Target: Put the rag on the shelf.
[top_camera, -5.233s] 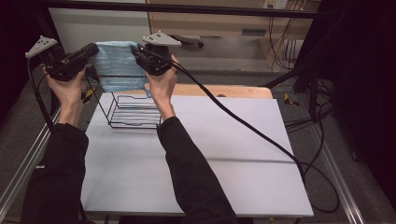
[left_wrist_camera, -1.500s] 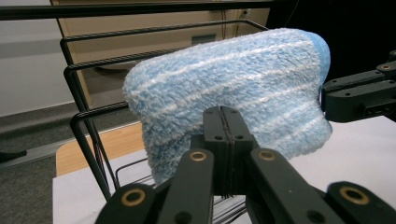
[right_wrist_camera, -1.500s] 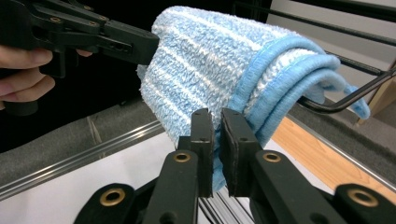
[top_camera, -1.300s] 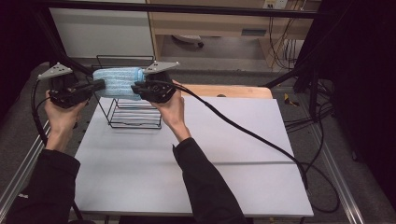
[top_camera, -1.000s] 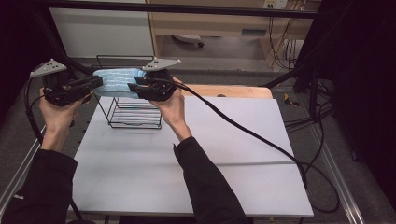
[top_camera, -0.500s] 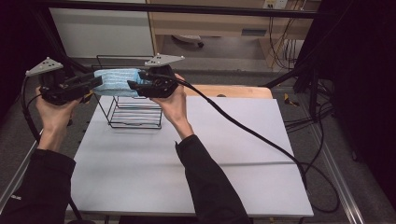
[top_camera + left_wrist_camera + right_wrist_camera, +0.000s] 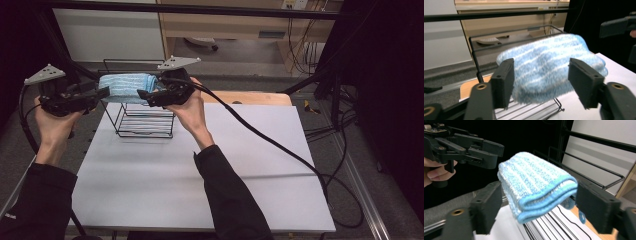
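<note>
A folded blue-and-white striped towel [image 7: 127,85] lies across the top wires of a black wire rack [image 7: 145,125] at the table's far left. My left gripper [image 7: 102,93] is at the towel's left end and my right gripper [image 7: 145,95] at its right end, facing each other. Both pairs of jaws have just been opening. In the left gripper view the towel [image 7: 544,65] sits between and just beyond the spread pads of the left gripper [image 7: 541,82], untouched. In the right gripper view the towel [image 7: 534,180] lies between the right gripper's [image 7: 540,205] pads with gaps on both sides.
The rack stands on a white table [image 7: 250,150] with a wooden strip [image 7: 250,97] along the far edge. A thick black cable [image 7: 270,145] trails from the right gripper across the table to the right. A black frame bar [image 7: 200,9] crosses overhead at the back.
Both grippers have let go of the towel's ends, their jaws spreading off it. The towel, earlier held up between them, now rests on the rack top. The hands have hardly shifted.
</note>
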### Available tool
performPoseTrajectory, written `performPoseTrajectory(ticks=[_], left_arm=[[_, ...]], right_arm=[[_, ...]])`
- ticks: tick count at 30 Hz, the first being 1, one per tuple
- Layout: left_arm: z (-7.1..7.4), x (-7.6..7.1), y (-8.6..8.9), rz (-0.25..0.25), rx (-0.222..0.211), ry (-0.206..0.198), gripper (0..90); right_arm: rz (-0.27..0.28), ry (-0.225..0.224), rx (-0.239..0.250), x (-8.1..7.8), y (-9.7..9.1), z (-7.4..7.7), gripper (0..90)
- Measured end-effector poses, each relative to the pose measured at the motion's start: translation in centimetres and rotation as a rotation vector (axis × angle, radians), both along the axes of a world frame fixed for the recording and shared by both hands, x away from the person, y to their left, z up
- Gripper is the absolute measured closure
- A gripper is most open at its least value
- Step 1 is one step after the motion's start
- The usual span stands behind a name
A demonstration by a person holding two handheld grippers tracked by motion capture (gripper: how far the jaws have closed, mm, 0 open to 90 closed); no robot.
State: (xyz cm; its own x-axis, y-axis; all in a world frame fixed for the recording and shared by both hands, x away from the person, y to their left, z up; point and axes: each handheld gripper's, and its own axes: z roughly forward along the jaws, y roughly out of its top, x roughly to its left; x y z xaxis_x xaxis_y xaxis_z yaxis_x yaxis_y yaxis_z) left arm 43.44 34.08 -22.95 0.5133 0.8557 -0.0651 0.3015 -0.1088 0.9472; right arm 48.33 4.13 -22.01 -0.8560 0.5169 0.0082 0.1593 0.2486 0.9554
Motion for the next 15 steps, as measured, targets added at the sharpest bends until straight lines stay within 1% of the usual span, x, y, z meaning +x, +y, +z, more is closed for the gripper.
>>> performPoseTrajectory(ticks=[2,3,4,6,8,11,15], left_arm=[[-0.4,-0.2,0.1,-0.004,0.004,0.008,31.1],[-0.6,-0.3,0.1,-0.003,0.007,0.011,29.1],[-0.8,-0.4,0.1,-0.002,0.012,0.011,27.3],[-1.1,-0.7,0.2,-0.007,0.019,0.009,24.7],[-1.3,-1.0,0.1,-0.013,0.027,0.016,20.0],[-1.8,-1.7,0.0,-0.021,0.043,0.012,13.7],[-3.0,-2.6,-0.4,-0.030,0.051,0.013,8.5]], right_arm=[[0.004,0.007,-0.009,-0.2,-0.1,0.0,15.4],[0.004,0.003,-0.010,-0.3,-0.3,0.0,13.8],[0.003,-0.001,-0.007,-0.4,-0.4,-0.1,12.0],[0.004,0.008,-0.003,-0.5,-0.8,-0.2,9.9],[-0.004,0.013,-0.008,-0.7,-1.4,-0.4,7.6],[-0.004,0.021,-0.008,-1.0,-2.3,-0.7,5.1],[-0.002,0.031,-0.016,-1.7,-3.9,-1.6,2.7]])
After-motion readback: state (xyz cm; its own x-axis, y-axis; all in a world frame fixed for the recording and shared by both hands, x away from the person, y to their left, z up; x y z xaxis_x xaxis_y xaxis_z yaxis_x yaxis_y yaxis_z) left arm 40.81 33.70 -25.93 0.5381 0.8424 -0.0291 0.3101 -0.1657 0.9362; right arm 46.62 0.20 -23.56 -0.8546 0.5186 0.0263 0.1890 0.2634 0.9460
